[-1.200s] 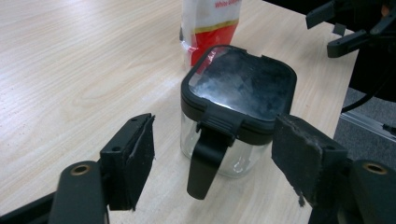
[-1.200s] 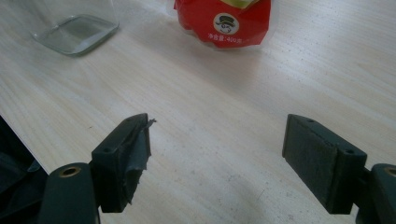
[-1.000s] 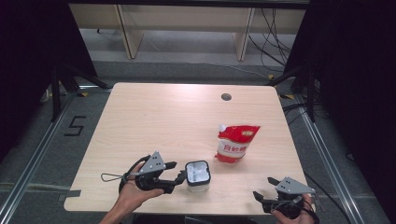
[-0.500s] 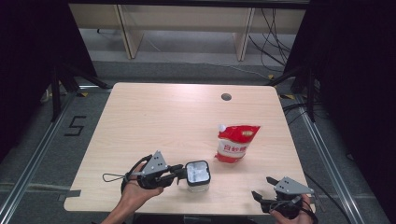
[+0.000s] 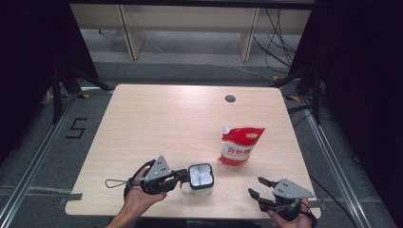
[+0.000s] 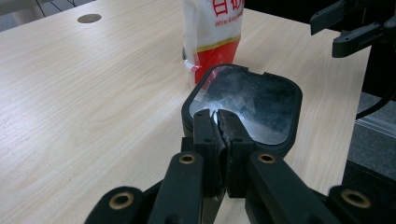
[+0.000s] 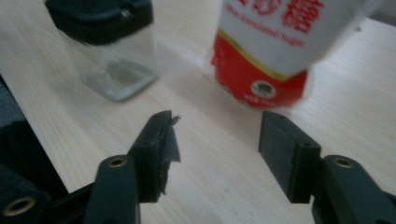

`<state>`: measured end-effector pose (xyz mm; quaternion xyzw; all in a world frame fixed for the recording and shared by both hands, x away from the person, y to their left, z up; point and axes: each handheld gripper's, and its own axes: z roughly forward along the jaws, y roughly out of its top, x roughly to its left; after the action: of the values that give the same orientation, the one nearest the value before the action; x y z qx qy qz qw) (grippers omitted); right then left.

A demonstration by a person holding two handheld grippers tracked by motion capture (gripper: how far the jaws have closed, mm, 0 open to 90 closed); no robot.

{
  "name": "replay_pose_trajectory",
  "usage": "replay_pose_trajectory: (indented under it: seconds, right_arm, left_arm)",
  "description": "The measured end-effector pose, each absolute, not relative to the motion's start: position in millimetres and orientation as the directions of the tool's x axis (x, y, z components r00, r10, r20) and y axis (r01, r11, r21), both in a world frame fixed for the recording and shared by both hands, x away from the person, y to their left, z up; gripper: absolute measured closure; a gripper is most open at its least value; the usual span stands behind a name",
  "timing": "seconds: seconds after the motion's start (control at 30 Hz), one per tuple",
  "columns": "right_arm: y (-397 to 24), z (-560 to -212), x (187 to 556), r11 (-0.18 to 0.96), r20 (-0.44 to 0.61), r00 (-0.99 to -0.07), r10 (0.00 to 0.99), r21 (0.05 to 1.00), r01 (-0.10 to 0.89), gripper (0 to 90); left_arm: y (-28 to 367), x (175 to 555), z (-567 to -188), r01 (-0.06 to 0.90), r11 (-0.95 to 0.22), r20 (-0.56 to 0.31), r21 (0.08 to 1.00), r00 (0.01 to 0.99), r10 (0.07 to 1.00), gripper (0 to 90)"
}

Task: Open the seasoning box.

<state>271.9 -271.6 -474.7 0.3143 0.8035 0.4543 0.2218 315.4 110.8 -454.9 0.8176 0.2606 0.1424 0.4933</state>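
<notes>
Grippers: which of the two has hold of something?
The left gripper, pinched on the black rim of the clear container. The right gripper stands open over bare table, touching nothing.

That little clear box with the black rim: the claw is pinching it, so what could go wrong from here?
The left gripper pinches only the near edge of the clear box, so lifting might tip it or let it slip. The box stands near the table's front edge, so a nudge could send it off. The right gripper, jaws apart with nothing between them, is close to the red and white pouch and might knock it over.

Pale wooden table [image 5: 157, 123], grey floor [image 5: 199, 52], dark surroundings
</notes>
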Motion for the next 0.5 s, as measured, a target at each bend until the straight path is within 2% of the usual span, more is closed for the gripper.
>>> replay_pose_trajectory:
  seconds: [0.07, 0.1, 0.2, 0.23, 0.5]
  right_arm:
    - [-262.3, -472.2, 270.6, 0.383, -0.061, -0.711, 0.701, 0.873, 0.302, 55.2]
    - [-258.5, -472.2, 273.3, 0.396, -0.086, -0.726, 0.682, 0.878, 0.269, 57.7]
    - [-248.5, -470.5, 275.1, 0.425, -0.106, -0.744, 0.659, 0.869, 0.252, 62.1]
    - [-245.1, -470.5, 274.6, 0.419, -0.086, -0.749, 0.657, 0.868, 0.268, 63.0]
    - [-232.6, -469.5, 280.2, 0.438, -0.107, -0.775, 0.623, 0.868, 0.233, 70.1]
  left_arm:
    - [109.8, 314.6, -455.7, 0.292, -0.370, -0.033, 0.882, 0.821, 0.570, 85.7]
    - [109.8, 314.8, -455.3, 0.287, -0.375, -0.027, 0.881, 0.823, 0.567, 85.7]
    - [110.9, 314.6, -454.1, 0.276, -0.382, -0.015, 0.882, 0.827, 0.562, 84.8]
    - [111.1, 313.5, -453.4, 0.283, -0.377, -0.020, 0.882, 0.822, 0.568, 84.6]
    - [113.7, 312.3, -453.5, 0.276, -0.387, -0.009, 0.880, 0.824, 0.566, 84.8]
